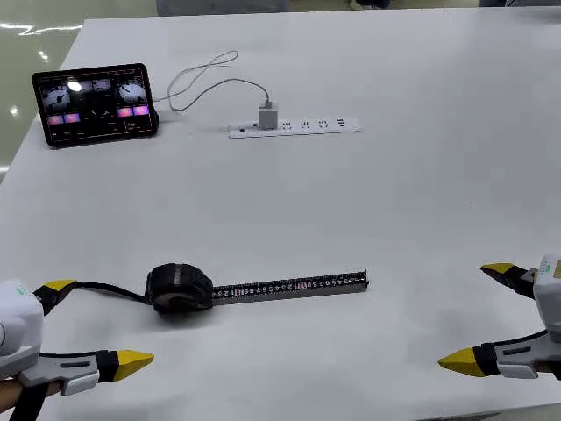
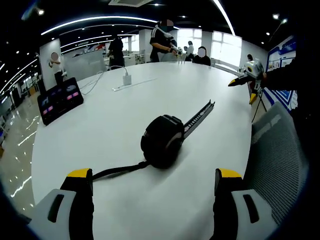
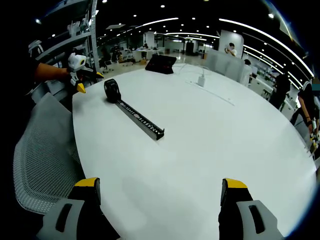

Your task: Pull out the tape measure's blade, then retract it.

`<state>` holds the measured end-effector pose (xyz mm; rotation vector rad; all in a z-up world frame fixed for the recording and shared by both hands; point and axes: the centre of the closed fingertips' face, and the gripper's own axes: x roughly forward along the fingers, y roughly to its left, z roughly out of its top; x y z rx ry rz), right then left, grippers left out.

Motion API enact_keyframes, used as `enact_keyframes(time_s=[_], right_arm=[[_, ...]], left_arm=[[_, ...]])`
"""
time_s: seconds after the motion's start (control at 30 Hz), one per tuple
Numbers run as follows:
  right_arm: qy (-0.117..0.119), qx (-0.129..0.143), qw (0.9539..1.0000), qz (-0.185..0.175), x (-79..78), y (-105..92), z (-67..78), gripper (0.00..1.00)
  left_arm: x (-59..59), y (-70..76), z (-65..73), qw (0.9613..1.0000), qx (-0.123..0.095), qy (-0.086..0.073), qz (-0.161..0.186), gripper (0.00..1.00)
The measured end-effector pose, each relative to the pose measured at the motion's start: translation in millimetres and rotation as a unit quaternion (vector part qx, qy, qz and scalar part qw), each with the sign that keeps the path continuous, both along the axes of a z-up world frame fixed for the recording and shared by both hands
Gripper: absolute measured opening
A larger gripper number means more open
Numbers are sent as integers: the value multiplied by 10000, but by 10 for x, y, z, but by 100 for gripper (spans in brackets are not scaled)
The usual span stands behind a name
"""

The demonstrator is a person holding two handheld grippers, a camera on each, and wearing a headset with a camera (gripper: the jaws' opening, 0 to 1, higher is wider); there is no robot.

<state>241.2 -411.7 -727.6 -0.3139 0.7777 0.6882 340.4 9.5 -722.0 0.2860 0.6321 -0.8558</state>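
Black round-cased tape measure [image 1: 179, 288] lies on the white table [image 1: 394, 202], its dark marked blade [image 1: 289, 285] extended toward 3 o'clock. Both tools gape empty: left yellow-tipped gripper [image 1: 101, 322] at the case's 8 o'clock, right gripper [image 1: 472, 314] well past the tip at 3 o'clock. Best to pin the case first, then guide the blade home slowly

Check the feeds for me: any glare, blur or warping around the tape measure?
Head view: even light, tape measure sharp, faint shadow, glare on the floor. Left gripper view: fisheye bows the table edge; tape measure crisp. Right gripper view: ceiling lights curve into arcs, blade in focus.
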Motion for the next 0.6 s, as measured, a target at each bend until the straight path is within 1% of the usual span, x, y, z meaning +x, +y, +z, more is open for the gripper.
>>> enact_keyframes(time_s=[0.03,0.07,0.1,0.13,0.17,0.23,0.27,0.3,0.4,0.47,0.5,0.6], right_arm=[[25,-33,10000,13,-3,-4,-9,99],[30,-91,9999,33,-3,-10,-15,99],[19,-89,10000,41,2,-6,-10,99],[25,-82,10000,38,10,-7,-4,99],[34,-83,10000,33,17,-9,-1,99],[9,-113,9999,35,41,-16,12,99],[3,-115,9999,42,49,-15,18,99],[15,-133,9999,56,60,-11,23,99],[10,-213,9997,126,89,-10,23,99],[-6,-276,9995,153,120,-14,34,99],[-3,-294,9994,169,129,-13,37,99],[77,-294,9993,199,151,-5,35,99]], left_arm=[[9,-5,8,10000,-17,-1,35,99],[8,-17,15,10000,-52,41,57,99],[0,-32,21,9999,-84,84,56,99],[8,-38,27,9999,-52,53,80,99],[23,-26,22,9999,23,14,108,99],[7,-35,-16,9998,85,154,120,99],[6,-31,-32,9997,150,172,133,99],[18,-19,-47,9994,276,121,154,99],[28,-59,-22,9995,174,129,214,99],[36,-86,-11,9994,161,132,266,99],[43,-93,-6,9994,171,102,283,99],[36,-135,2,9994,143,123,277,99]])
